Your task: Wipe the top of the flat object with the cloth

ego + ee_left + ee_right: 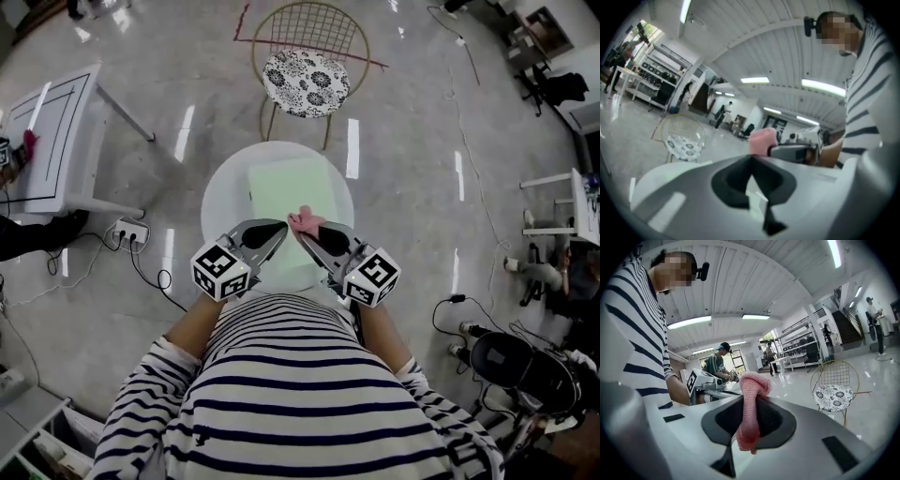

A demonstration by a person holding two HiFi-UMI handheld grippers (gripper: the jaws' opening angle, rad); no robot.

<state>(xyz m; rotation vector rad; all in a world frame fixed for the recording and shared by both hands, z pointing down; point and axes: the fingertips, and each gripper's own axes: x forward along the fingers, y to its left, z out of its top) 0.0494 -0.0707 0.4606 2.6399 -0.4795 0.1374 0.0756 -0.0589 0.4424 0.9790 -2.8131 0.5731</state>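
The right gripper [751, 398] pinches the pink cloth [749, 418]. The cloth runs up between the pressed pads, bunches above the tips and hangs in a short tail below them. From the head view, the cloth sits over the near part of the green board [291, 187]. The left gripper [751, 157] has its jaws pressed together with nothing between them, its tips just left of the cloth over the board's near edge. The board lies flat on a round white table [217, 202], and a wire chair [305, 82] stands beyond the board's far side.
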